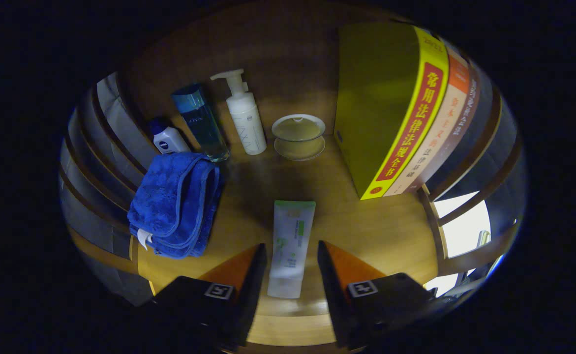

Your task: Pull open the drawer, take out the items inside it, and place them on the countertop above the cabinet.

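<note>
Gripper (291, 255) fingers apart, straddling the white-green tube (291, 243) lying flat on the countertop (391, 231); neither pad looks to be touching it. So the tube seems placed already.

Risks, as I judge them: pulling back crooked could drag or spin the tube; pushing forward could shove it toward the lidded cup (298, 136) beyond it.

Left of the tube: blue towel (177, 204). Right: upright books (406, 113), spines in Chinese, too small to read reliably. Tube print is illegible.

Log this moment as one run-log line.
gripper: open, straddling white tube | tube: flat on countertop | ahead: lidded bowl, pump bottle | beside: blue towel
</note>
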Demonstrator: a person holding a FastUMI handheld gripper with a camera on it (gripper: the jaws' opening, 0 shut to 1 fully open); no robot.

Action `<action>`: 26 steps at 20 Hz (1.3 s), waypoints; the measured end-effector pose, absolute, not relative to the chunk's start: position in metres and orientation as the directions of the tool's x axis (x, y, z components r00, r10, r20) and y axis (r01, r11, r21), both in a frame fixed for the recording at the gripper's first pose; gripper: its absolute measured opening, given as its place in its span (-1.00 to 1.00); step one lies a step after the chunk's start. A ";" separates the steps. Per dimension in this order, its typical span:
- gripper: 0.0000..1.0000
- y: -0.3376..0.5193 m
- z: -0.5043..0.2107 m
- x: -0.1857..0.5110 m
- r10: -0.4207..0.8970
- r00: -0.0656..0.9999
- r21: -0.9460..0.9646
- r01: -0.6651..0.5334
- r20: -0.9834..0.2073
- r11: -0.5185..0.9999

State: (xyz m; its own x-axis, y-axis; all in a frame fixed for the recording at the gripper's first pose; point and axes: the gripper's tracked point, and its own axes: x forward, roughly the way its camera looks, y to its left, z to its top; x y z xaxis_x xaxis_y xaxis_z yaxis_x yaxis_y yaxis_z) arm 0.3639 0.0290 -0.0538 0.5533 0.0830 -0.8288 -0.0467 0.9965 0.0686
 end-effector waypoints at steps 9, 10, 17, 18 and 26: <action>1.00 0.002 -0.026 0.305 0.029 0.642 0.018 -0.024 -0.766 1.000; 1.00 0.001 -0.021 0.298 0.025 0.662 0.009 -0.027 -0.749 1.000; 0.99 0.012 0.003 0.224 0.100 0.754 0.058 -0.082 -0.650 0.995; 0.99 0.014 0.004 0.211 0.116 0.765 0.071 -0.092 -0.634 0.993; 0.99 0.024 -0.014 0.118 0.178 0.854 0.120 -0.137 -0.489 0.983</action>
State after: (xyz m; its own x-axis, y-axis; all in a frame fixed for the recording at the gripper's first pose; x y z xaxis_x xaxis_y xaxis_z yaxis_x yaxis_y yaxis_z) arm 0.1178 0.0242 -0.0136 0.8538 0.1785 -0.4890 -0.1367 0.9833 0.1203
